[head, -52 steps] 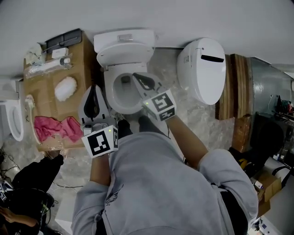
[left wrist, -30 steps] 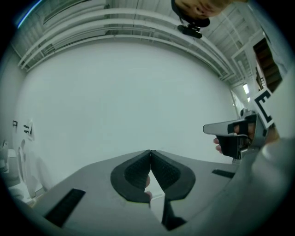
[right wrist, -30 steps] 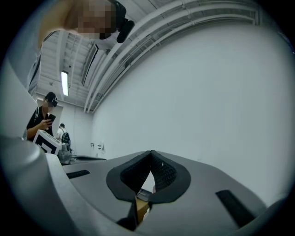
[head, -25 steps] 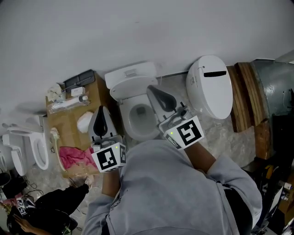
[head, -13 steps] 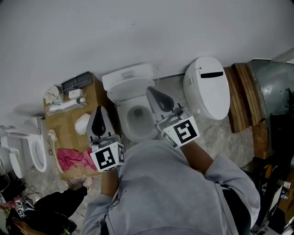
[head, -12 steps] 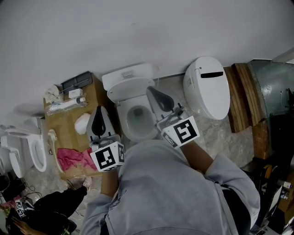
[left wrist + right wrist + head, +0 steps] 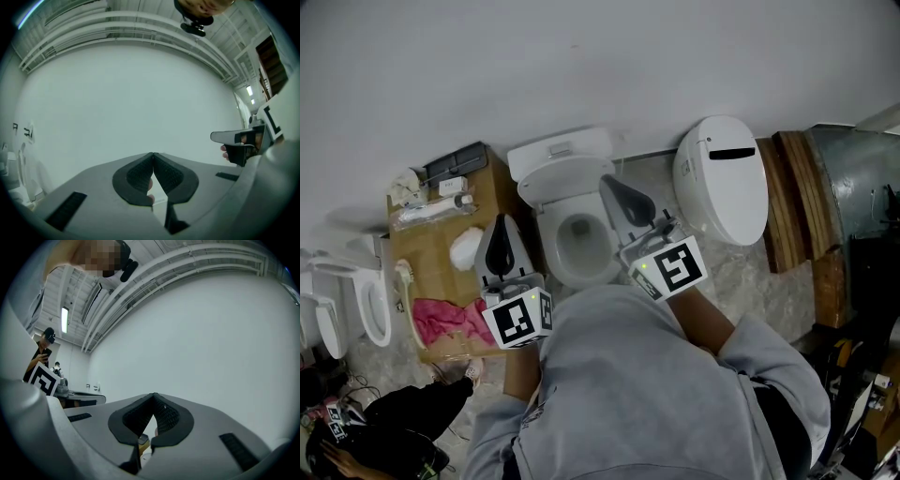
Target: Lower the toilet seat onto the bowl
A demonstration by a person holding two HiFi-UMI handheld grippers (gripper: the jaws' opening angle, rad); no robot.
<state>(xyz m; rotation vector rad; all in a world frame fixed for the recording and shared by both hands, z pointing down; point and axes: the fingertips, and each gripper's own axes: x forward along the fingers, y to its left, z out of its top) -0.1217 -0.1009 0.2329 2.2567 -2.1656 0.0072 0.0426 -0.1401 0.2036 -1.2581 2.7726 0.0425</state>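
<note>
In the head view the white toilet stands against the wall, its tank (image 7: 561, 155) behind the uncovered bowl (image 7: 581, 239). I cannot tell a seat apart from the bowl's rim. My left gripper (image 7: 501, 225) is held left of the bowl, shut on nothing. Above the bowl's right edge, my right gripper (image 7: 609, 182) is shut and empty too. The left gripper view shows my left gripper (image 7: 153, 154) with its jaws closed together against a blank white wall. The right gripper view shows the same of my right gripper (image 7: 154, 395).
A separate white toilet lid unit (image 7: 722, 178) lies on the floor right of the toilet, with wooden boards (image 7: 792, 202) beyond it. A cardboard box (image 7: 441, 253) at the left holds a pink cloth (image 7: 445, 317) and small items. Another toilet (image 7: 366, 305) stands far left.
Two seconds ago the right gripper hung over the bowl. Both grippers have since lifted up and back from the toilet, and they have barely moved in the last second.
</note>
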